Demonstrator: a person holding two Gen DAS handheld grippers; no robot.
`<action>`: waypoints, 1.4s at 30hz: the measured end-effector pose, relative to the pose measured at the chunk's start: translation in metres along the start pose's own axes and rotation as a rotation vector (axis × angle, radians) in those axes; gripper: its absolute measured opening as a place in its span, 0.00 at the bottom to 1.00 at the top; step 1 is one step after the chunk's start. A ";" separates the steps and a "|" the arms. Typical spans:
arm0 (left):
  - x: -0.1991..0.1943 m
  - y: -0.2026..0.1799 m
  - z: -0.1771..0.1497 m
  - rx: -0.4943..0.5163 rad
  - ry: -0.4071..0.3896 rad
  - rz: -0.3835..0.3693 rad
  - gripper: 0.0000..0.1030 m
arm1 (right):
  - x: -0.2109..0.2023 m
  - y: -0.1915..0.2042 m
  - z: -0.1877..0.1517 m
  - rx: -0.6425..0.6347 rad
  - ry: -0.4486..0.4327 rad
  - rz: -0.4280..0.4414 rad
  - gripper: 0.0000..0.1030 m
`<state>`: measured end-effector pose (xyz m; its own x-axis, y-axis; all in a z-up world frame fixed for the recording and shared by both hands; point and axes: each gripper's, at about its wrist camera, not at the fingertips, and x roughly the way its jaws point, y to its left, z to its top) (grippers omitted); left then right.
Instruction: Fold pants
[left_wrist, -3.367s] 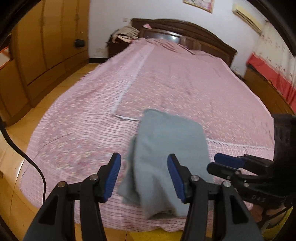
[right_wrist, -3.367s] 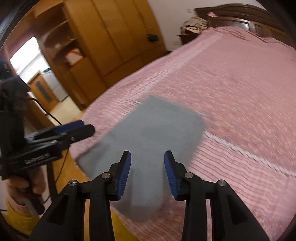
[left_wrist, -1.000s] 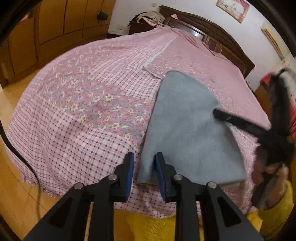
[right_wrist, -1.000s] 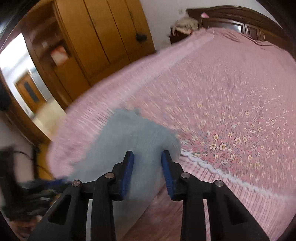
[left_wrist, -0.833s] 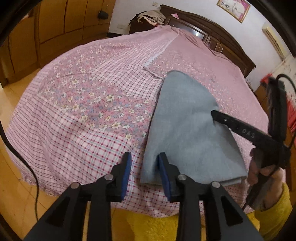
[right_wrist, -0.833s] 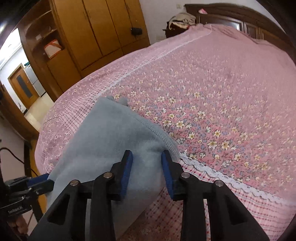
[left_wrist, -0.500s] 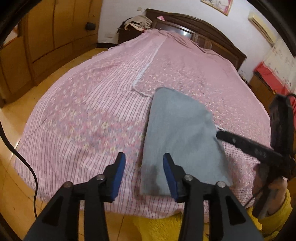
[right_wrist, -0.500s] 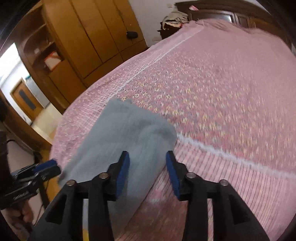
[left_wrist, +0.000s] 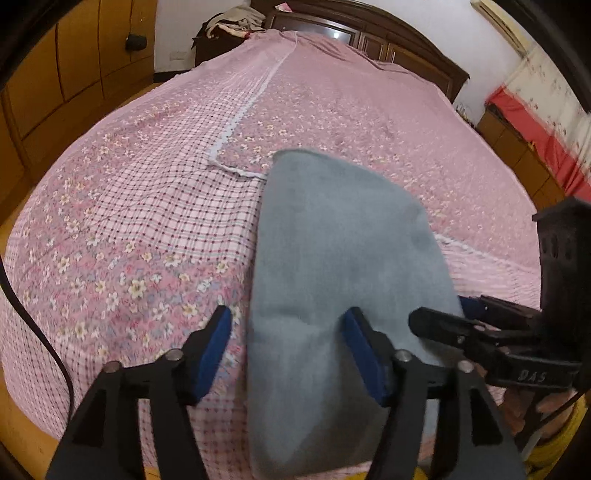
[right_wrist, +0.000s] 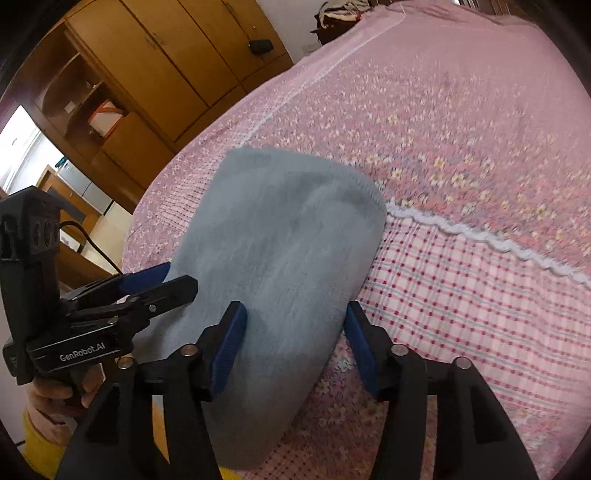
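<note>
folded grey-blue pants (left_wrist: 332, 266) lie flat on the pink floral bedspread (left_wrist: 147, 229), near the foot edge of the bed, the near end hanging a bit over the edge. long narrow bundle, running away from both cameras toward the headboard (left_wrist: 369, 26).

left gripper (left_wrist: 290, 350): jaws have just been opening, now wide apart. the pants' near-left edge sits between the blue pads (left_wrist: 214, 347), but neither pad presses on the cloth; clear gap on the left side, the right pad is over the fabric, contact there cannot be told. nothing held.

right gripper (right_wrist: 295, 343): jaws also just opened, spread a bit less than the left. the pants' near-right part (right_wrist: 284, 258) shows between the pads (right_wrist: 231, 339). left pad looks over the cloth, right pad is just off the fabric's edge above the checked part of the sheet. no pinch, nothing gripped.

each gripper shows in the other's view: right one at the right side of the left wrist view (left_wrist: 443, 317), tips at the pants' right edge; left one at the left of the right wrist view (right_wrist: 173, 280), tips at the pants' left edge. a hand (right_wrist: 55, 391) with a yellow sleeve (right_wrist: 40, 443) holds the left one.

wooden wardrobe (right_wrist: 166, 74) beyond the bed, black cable (left_wrist: 29, 325) at the left.
</note>
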<state>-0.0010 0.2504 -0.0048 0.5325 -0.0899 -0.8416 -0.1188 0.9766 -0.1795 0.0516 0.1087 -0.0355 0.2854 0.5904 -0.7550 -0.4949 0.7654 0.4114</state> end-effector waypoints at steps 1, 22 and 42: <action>0.003 0.000 0.000 0.008 0.000 -0.002 0.71 | 0.003 -0.003 -0.001 0.012 0.006 0.009 0.58; -0.021 0.001 -0.012 -0.118 -0.133 -0.141 0.33 | -0.007 0.016 0.009 -0.024 -0.120 0.075 0.23; -0.037 -0.144 0.039 0.026 -0.252 -0.293 0.33 | -0.145 -0.071 0.016 0.038 -0.356 0.043 0.22</action>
<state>0.0290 0.1213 0.0724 0.7301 -0.3185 -0.6046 0.0886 0.9214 -0.3783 0.0584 -0.0274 0.0528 0.5361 0.6693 -0.5144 -0.4836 0.7430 0.4626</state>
